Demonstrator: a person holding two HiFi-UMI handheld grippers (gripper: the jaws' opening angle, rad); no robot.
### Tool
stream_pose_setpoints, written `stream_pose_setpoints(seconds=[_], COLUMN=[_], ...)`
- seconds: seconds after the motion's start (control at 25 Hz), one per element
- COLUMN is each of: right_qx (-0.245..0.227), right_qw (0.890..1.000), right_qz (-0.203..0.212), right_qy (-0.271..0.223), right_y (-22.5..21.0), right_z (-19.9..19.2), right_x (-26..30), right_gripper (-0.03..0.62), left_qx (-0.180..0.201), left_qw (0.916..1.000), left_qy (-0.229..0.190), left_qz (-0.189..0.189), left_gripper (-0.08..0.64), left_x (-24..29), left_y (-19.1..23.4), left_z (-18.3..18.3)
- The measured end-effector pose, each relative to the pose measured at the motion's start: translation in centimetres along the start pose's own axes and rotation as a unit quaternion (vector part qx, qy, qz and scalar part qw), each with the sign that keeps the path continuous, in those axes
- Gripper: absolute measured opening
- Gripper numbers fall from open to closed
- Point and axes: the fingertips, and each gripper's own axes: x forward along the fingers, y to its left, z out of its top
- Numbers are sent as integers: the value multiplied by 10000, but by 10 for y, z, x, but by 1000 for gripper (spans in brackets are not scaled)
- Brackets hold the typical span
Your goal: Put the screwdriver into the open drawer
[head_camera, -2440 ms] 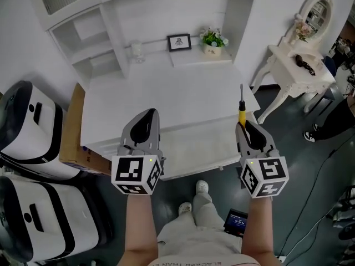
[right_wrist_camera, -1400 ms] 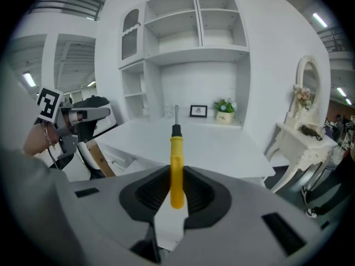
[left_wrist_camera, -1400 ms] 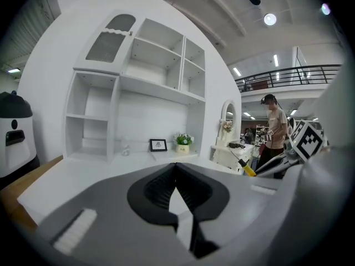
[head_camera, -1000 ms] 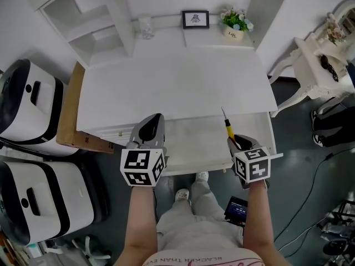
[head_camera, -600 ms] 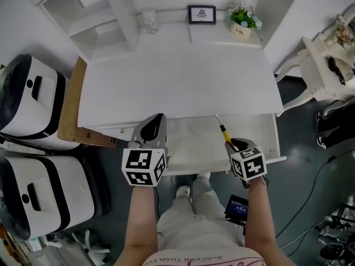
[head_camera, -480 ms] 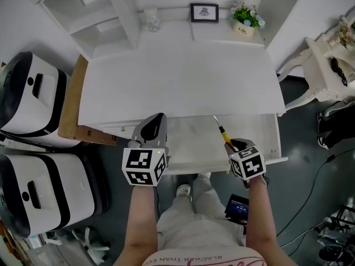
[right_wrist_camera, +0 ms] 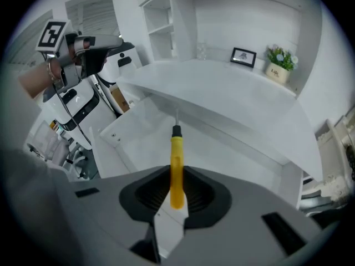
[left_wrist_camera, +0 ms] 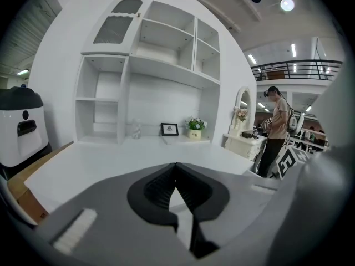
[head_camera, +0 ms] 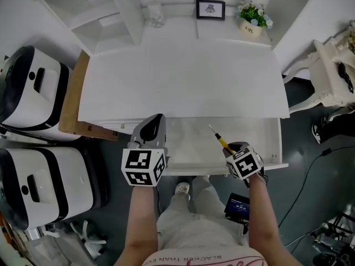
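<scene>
In the head view, the right gripper (head_camera: 236,150) held the yellow-handled screwdriver with a thin metal shaft (head_camera: 222,141) over the open white drawer (head_camera: 275,144) below the white worktop (head_camera: 183,76). The left gripper (head_camera: 155,121) hovered near the drawer's left end. In the left gripper view, its dark fingers (left_wrist_camera: 158,190) were pressed together, nothing between them. In the right gripper view, the fingers (right_wrist_camera: 144,195) clamped the yellow handle, with the tip pointing towards the inside of the drawer.
</scene>
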Motion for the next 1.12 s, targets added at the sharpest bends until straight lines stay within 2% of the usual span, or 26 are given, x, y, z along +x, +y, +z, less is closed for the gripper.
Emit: stream_pose_setpoints(seconds=[0.44, 0.68, 1.12], right_qx=[-483, -908, -1006], right_qw=[9966, 9907, 9865], right_qz=[359, 536, 634], right_qy=[569, 866, 1121], right_y=[-15, -16, -21], right_z=[-14, -16, -20], right_x=[40, 64, 96], right_gripper=[75, 75, 75], left_qx=[-127, -164, -219], left_qw=[9996, 9995, 9988], left_qy=[130, 135, 284], left_qz=[197, 246, 340], left_gripper=[9, 9, 9], left_x=[17, 25, 32], left_y=[1, 8, 15], left_z=[-12, -10, -20])
